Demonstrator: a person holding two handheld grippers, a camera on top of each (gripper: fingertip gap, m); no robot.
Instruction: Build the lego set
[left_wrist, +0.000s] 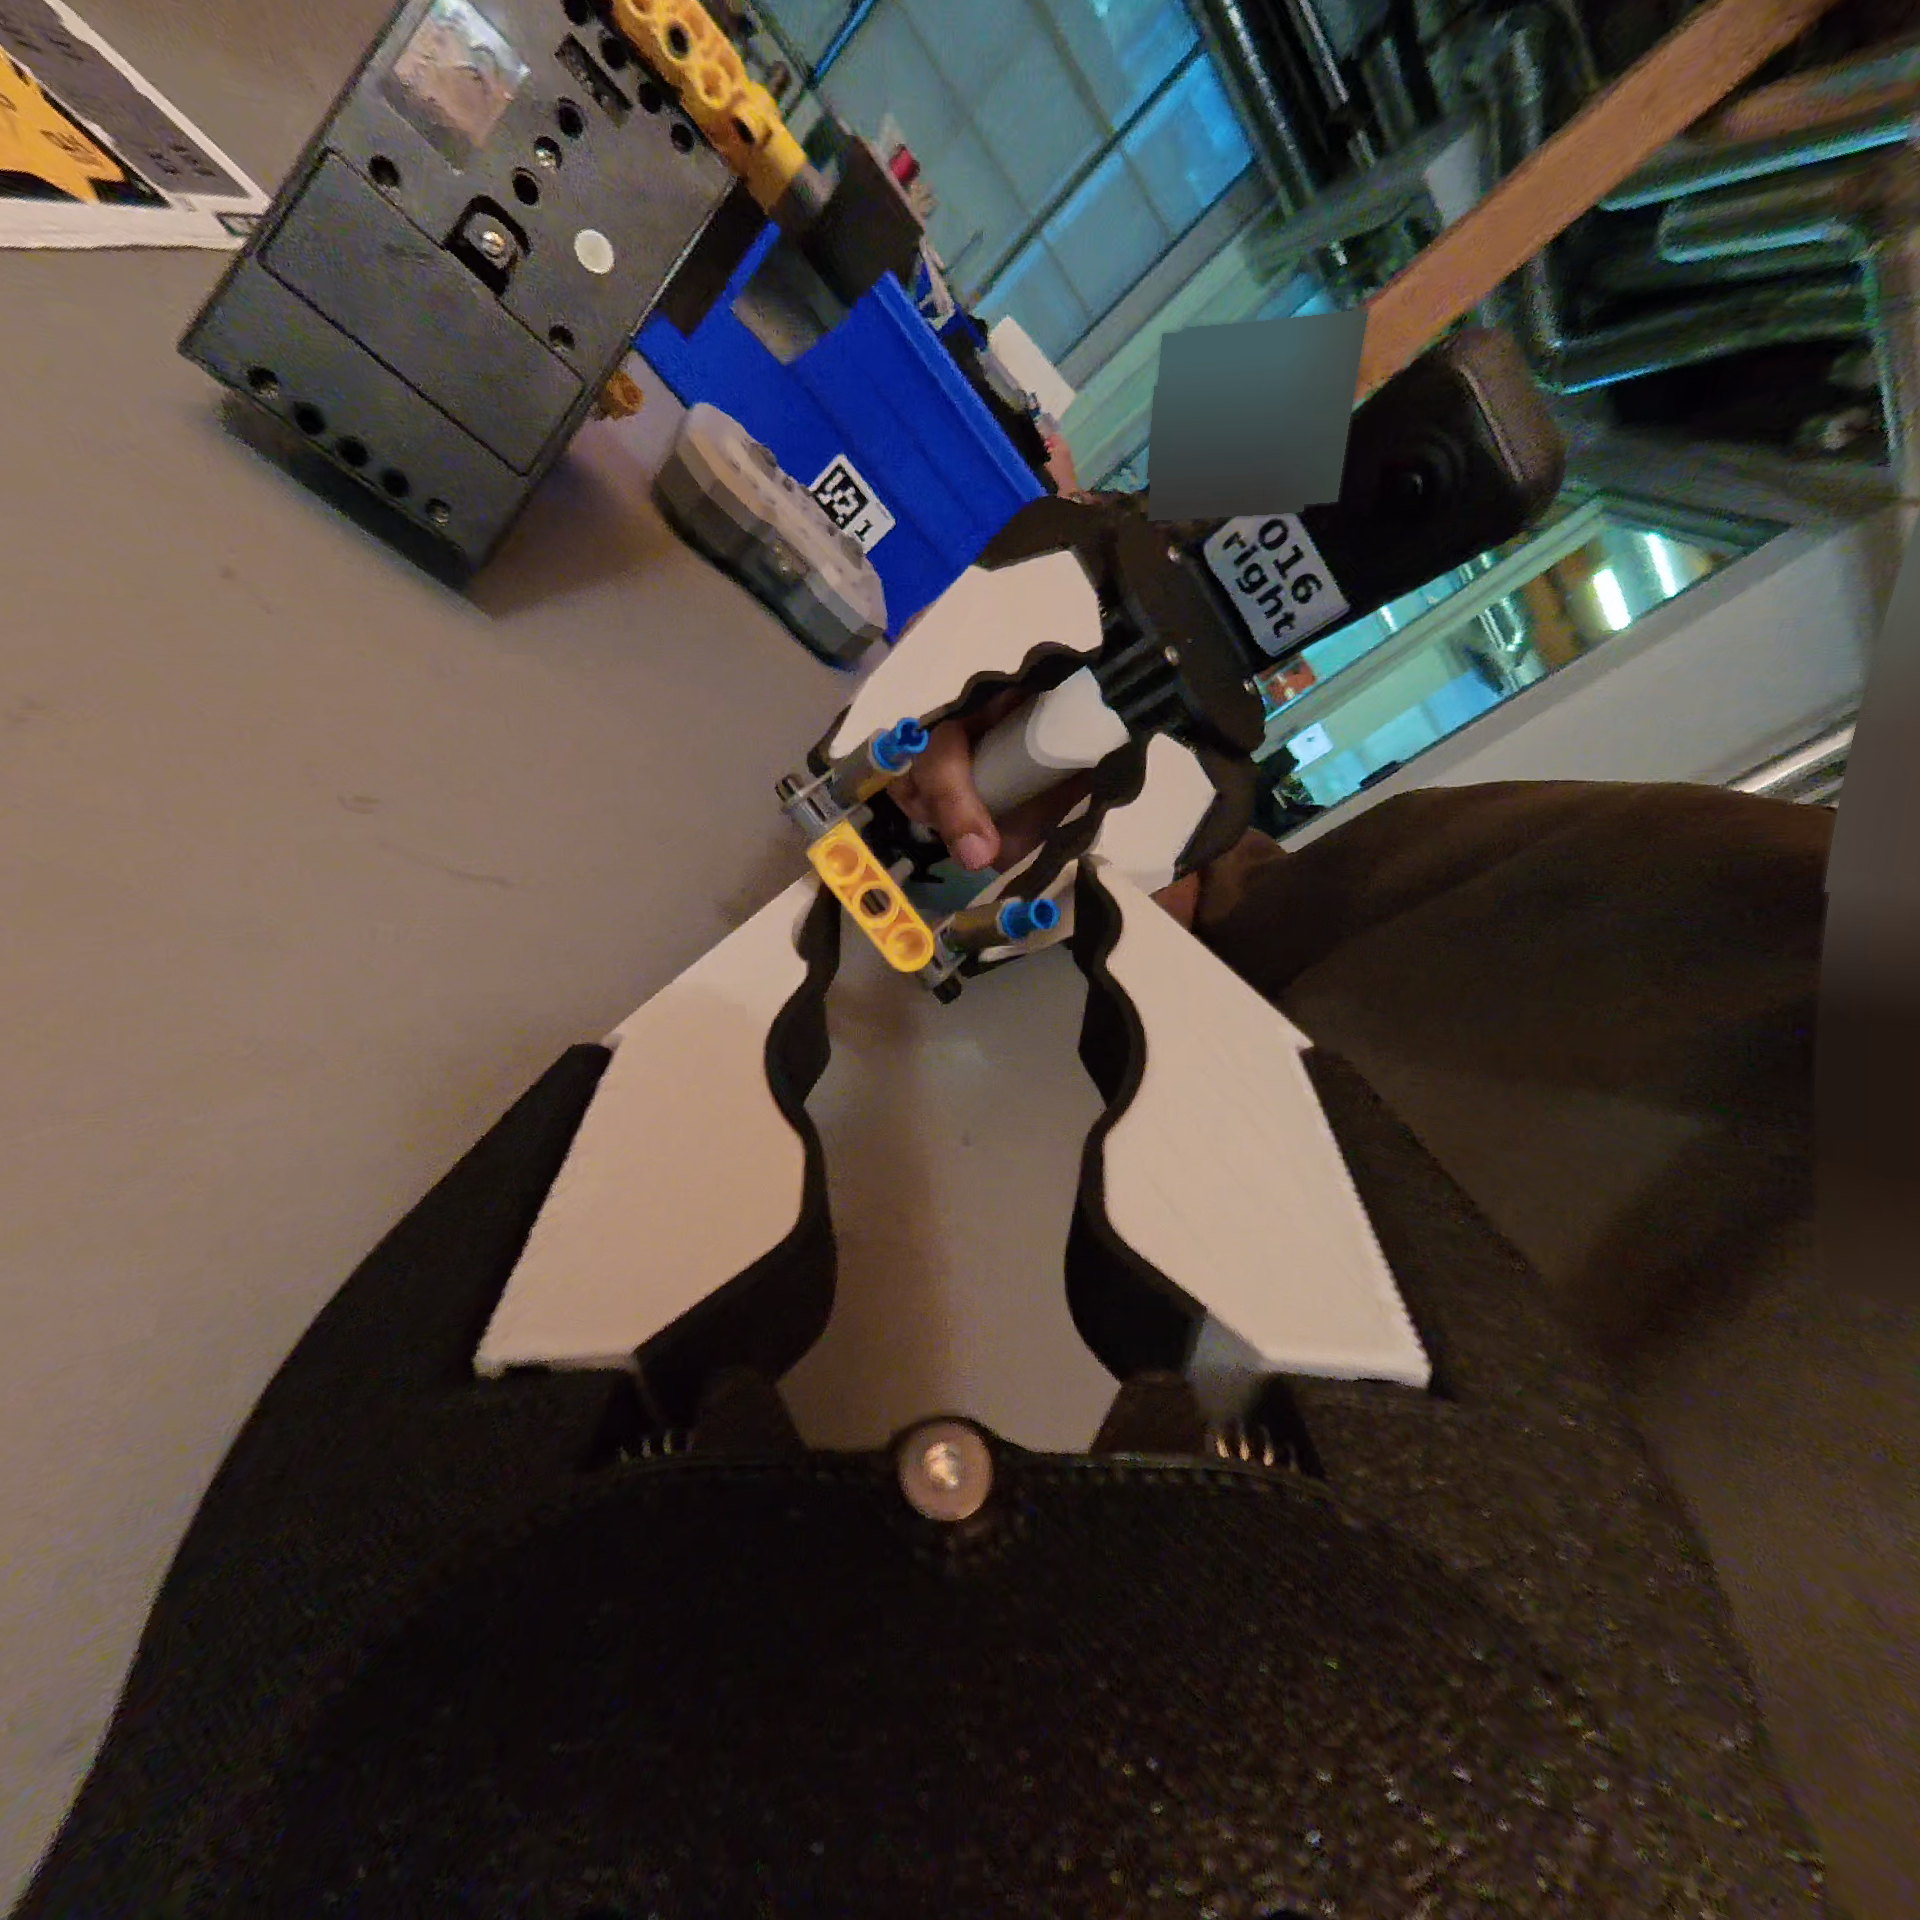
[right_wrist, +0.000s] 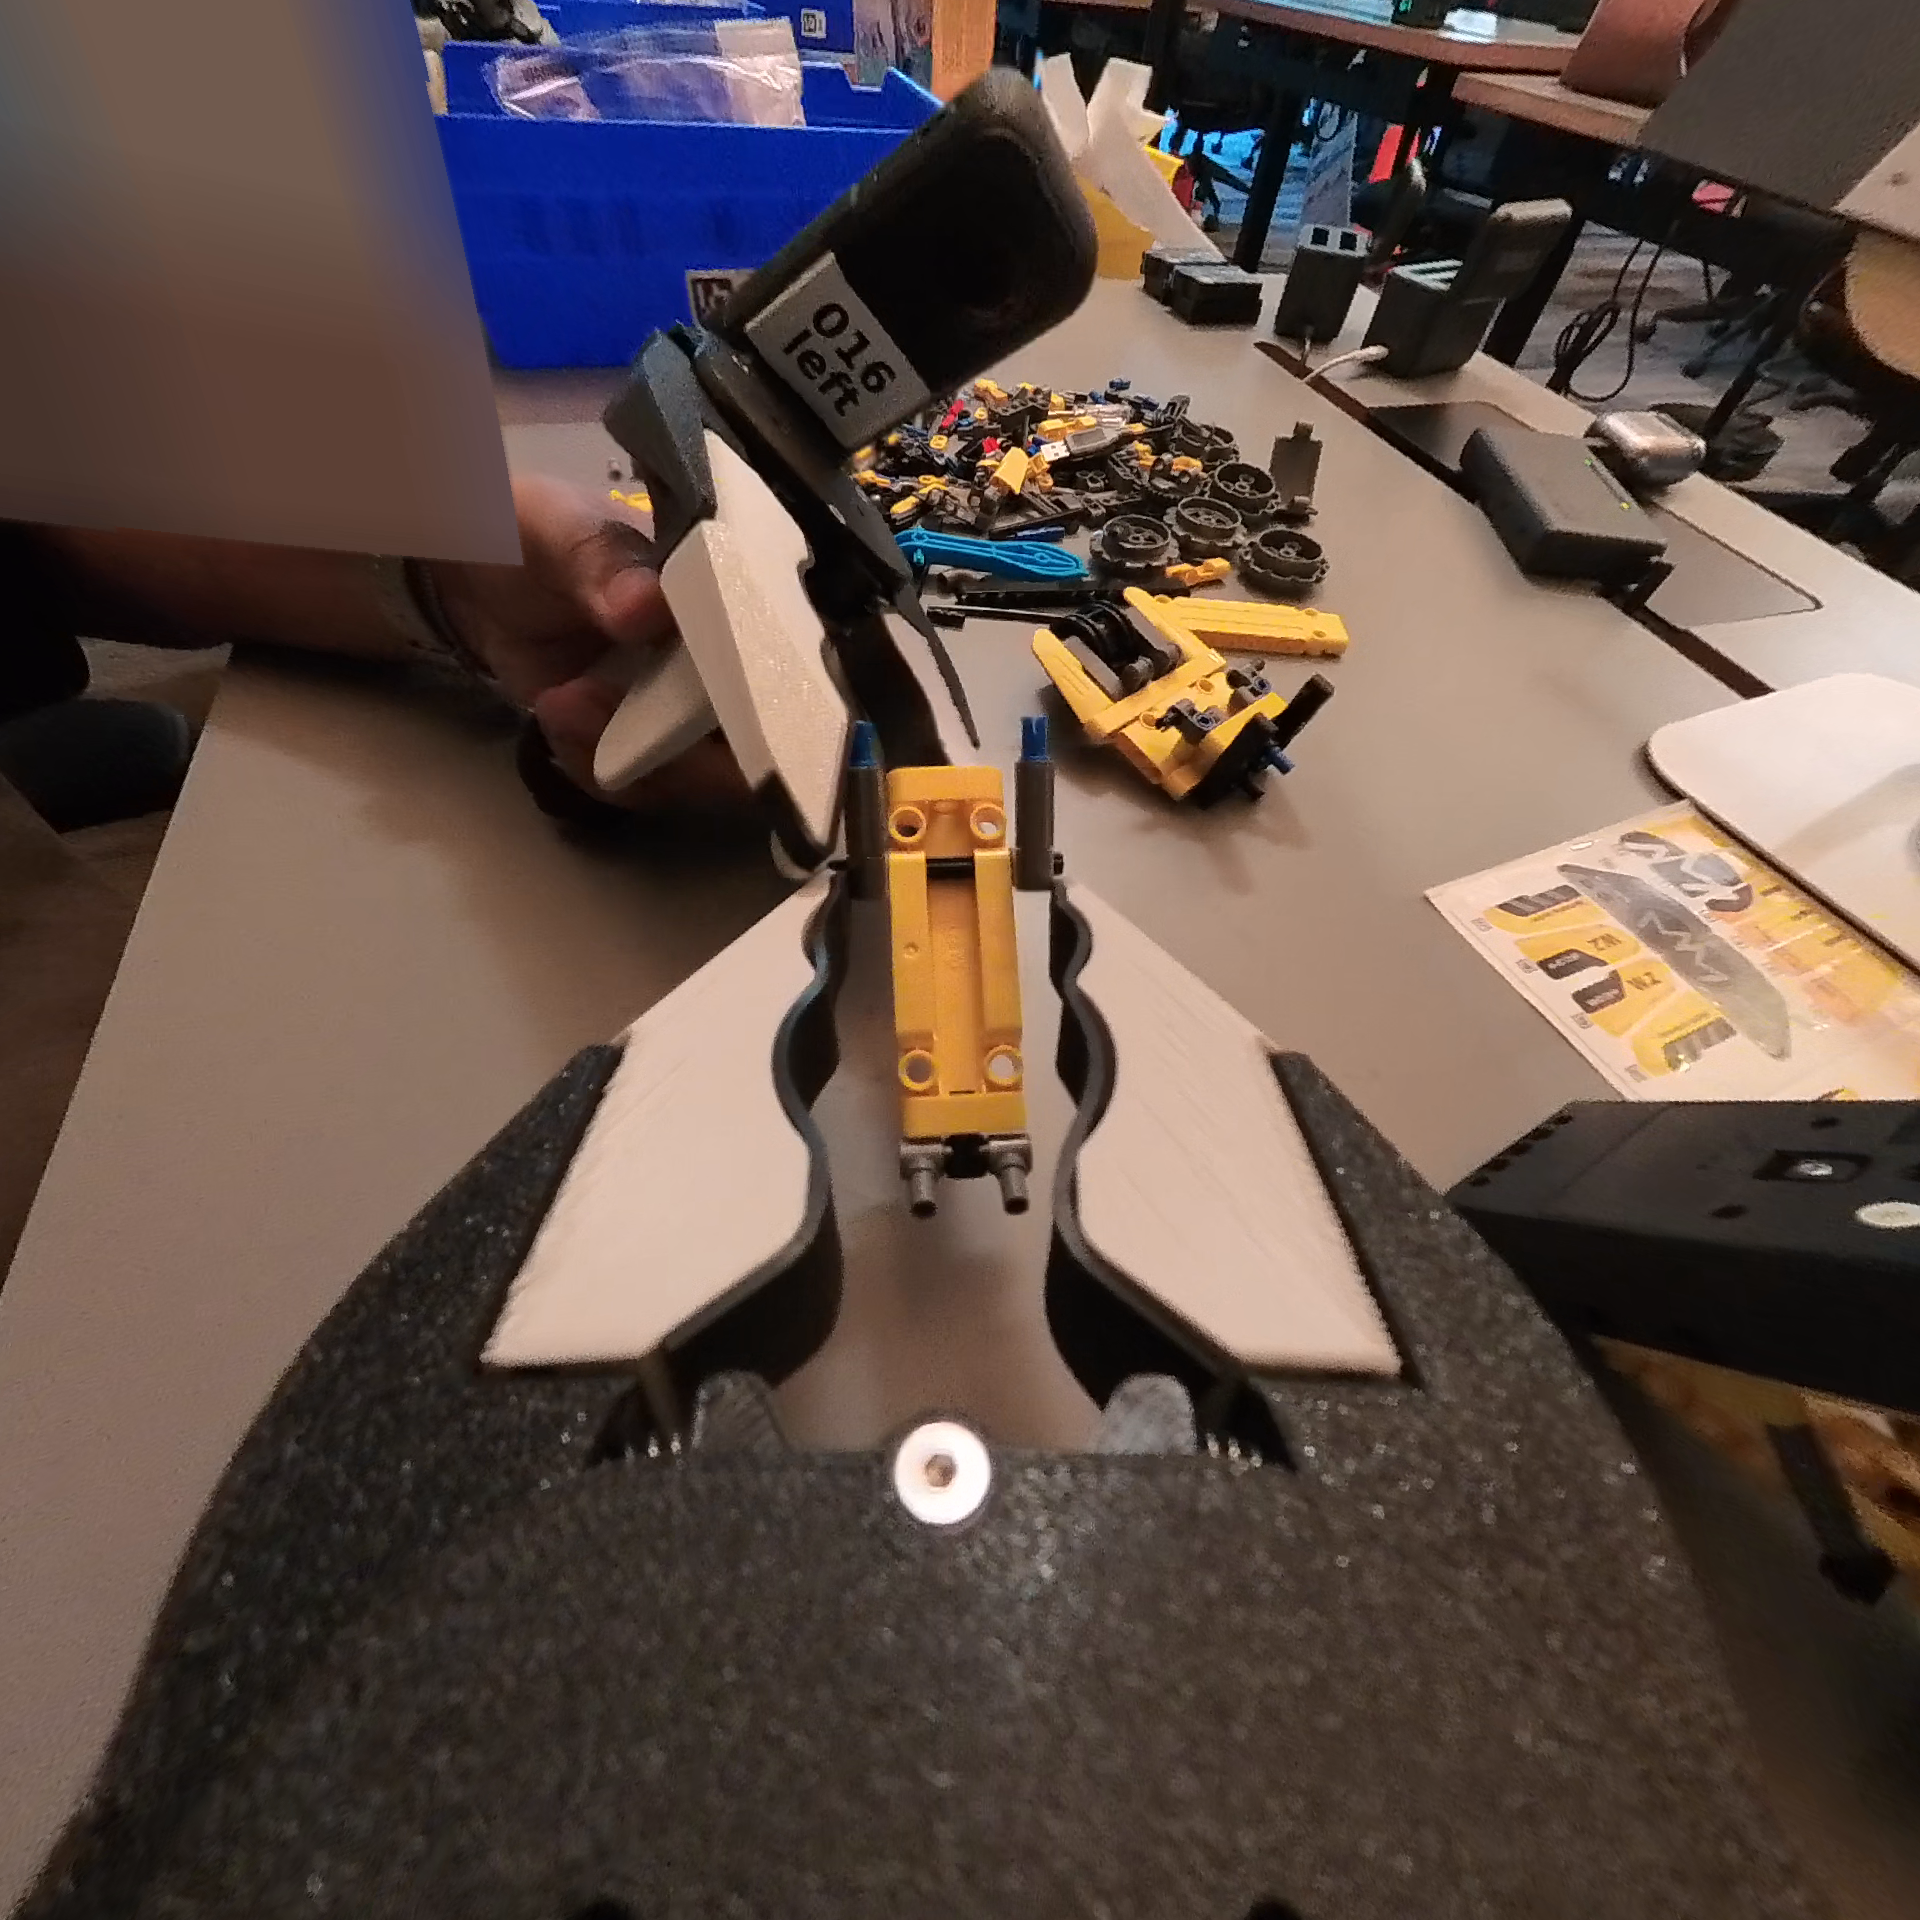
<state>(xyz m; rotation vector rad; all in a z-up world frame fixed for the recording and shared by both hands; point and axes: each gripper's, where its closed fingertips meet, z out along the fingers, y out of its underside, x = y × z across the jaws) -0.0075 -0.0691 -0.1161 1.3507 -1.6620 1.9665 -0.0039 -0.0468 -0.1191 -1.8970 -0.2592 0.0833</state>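
My right gripper (right_wrist: 951, 888) is shut on a small yellow brick assembly (right_wrist: 956, 987) with grey connectors and blue pins, and holds it above the grey table (right_wrist: 312, 987). The assembly lies lengthwise between the fingers, clamped near the tips. In the left wrist view the same assembly (left_wrist: 871, 906) sits at the tips of the right gripper (left_wrist: 904, 831), with a person's fingers (left_wrist: 951, 810) behind it. My left gripper (left_wrist: 956, 899) is open. Its tips stand on either side of the assembly's far end, close to a blue pin (left_wrist: 1029, 914). In the right wrist view the left gripper (right_wrist: 831, 790) comes in from the upper left.
A black box (left_wrist: 416, 270) stands on the table and also shows in the right wrist view (right_wrist: 1714, 1226). There is a blue bin (right_wrist: 623, 208) behind, a pile of loose pieces and wheels (right_wrist: 1091, 457), a yellow part-built model (right_wrist: 1164, 707), a sticker sheet (right_wrist: 1683, 956) and a white pad (right_wrist: 1818, 790). My two grippers' fingertips are within a few centimetres of each other.
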